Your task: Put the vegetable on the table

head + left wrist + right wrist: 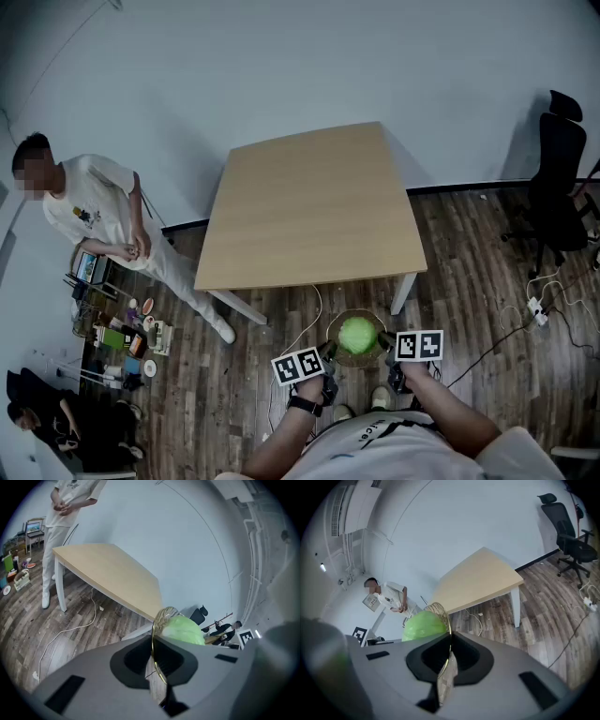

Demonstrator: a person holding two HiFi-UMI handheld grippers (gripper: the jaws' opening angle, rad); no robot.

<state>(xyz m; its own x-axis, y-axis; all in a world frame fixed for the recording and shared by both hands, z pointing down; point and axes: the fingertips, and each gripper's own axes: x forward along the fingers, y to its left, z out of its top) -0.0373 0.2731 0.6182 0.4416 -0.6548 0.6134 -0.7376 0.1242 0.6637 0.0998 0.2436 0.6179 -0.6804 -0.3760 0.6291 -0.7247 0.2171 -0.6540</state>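
**Head view: cabbage in its basket, held short of the table**

Close in front of the wearer, the left gripper (327, 353) and the right gripper (382, 343) each pinch the thin rim of a wire basket (356, 312) from opposite sides. They hold it between them over the wood floor (469, 272). A green cabbage (357, 335) sits inside it. The table (309, 206) stands just ahead, not touching the basket. A person in white (94, 211) stands off its left corner.
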